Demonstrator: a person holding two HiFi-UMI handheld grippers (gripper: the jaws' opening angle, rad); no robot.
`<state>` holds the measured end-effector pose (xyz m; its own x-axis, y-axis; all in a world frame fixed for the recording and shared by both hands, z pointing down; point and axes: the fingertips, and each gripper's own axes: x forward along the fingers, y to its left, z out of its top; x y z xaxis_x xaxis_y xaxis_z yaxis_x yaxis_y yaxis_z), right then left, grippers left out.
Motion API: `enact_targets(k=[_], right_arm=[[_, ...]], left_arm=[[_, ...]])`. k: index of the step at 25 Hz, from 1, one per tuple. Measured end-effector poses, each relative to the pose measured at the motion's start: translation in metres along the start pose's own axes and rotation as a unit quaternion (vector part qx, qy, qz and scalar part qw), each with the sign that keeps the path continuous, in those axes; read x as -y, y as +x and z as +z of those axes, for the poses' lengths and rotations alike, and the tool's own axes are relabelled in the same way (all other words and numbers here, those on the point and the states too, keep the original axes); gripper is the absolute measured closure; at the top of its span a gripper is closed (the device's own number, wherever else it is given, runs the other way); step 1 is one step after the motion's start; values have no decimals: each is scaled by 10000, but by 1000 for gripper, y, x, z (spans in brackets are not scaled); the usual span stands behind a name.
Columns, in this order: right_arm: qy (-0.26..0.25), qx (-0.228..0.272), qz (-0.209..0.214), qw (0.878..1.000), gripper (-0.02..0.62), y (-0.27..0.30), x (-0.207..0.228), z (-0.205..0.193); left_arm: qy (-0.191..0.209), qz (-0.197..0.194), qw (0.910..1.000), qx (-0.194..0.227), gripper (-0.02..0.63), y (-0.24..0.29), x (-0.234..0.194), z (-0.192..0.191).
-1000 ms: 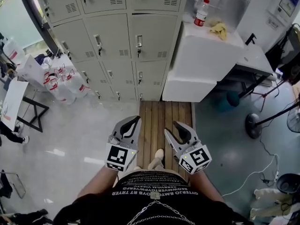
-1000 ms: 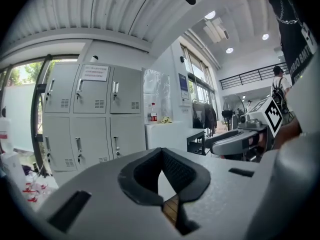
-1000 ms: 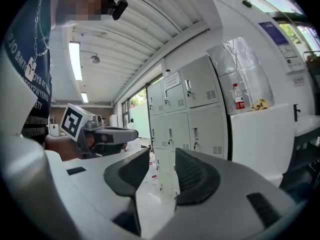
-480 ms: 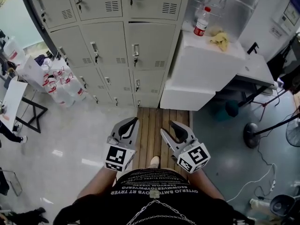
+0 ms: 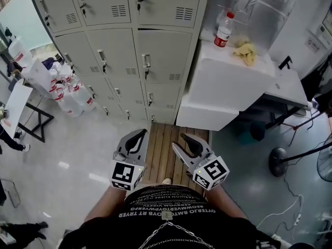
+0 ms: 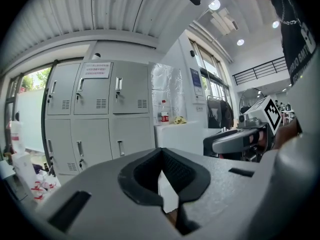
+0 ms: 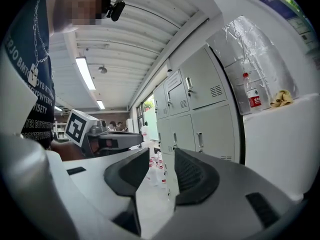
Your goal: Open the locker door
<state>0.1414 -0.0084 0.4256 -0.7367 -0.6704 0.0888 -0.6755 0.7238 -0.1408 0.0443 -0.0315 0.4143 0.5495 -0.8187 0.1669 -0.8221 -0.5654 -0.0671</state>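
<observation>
A bank of grey lockers (image 5: 119, 40) stands ahead, all doors closed. The nearest door (image 5: 163, 53) has a small handle (image 5: 147, 61) with a key under it. I hold both grippers low in front of my body, well short of the lockers. My left gripper (image 5: 141, 134) points forward with its tips together and nothing between them. My right gripper (image 5: 180, 140) is open and empty, a gap showing between its pads. The lockers (image 6: 100, 114) fill the far side of the left gripper view beyond the left gripper (image 6: 161, 151). The right gripper (image 7: 170, 156) sees the lockers (image 7: 200, 114) too.
A white cabinet (image 5: 228, 82) stands right of the lockers, bearing a plastic bottle (image 5: 223, 30) and a yellow cloth (image 5: 246, 52). I stand on a wooden slat board (image 5: 168, 144). Bagged water bottles (image 5: 67, 87) sit at the left; a fan base (image 5: 277, 154) and cables lie at the right.
The lockers have come nearer and lower in the head view as I step forward. Both grippers keep their pose in front of me.
</observation>
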Motion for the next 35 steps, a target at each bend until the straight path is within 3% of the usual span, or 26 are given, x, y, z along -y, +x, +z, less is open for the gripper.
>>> enact_targets(k=[6,16,24,35], right_arm=[[118,5,206,9997,462,6,8,-6],[183,33,487,9986,460,28,12,-7],[166,-139,350,9992,460,61,40,-7],[127,-234,121,9996,459,137,77,8]], left_arm=[[-195,226,9991,-314,614,0,1,-30],[-311,495,9971,-484,614,2,-21,-42],[-228,285,9988,-323,614,41,-48,-33],[-295,118,9993,-201,614,95,-125,-23]])
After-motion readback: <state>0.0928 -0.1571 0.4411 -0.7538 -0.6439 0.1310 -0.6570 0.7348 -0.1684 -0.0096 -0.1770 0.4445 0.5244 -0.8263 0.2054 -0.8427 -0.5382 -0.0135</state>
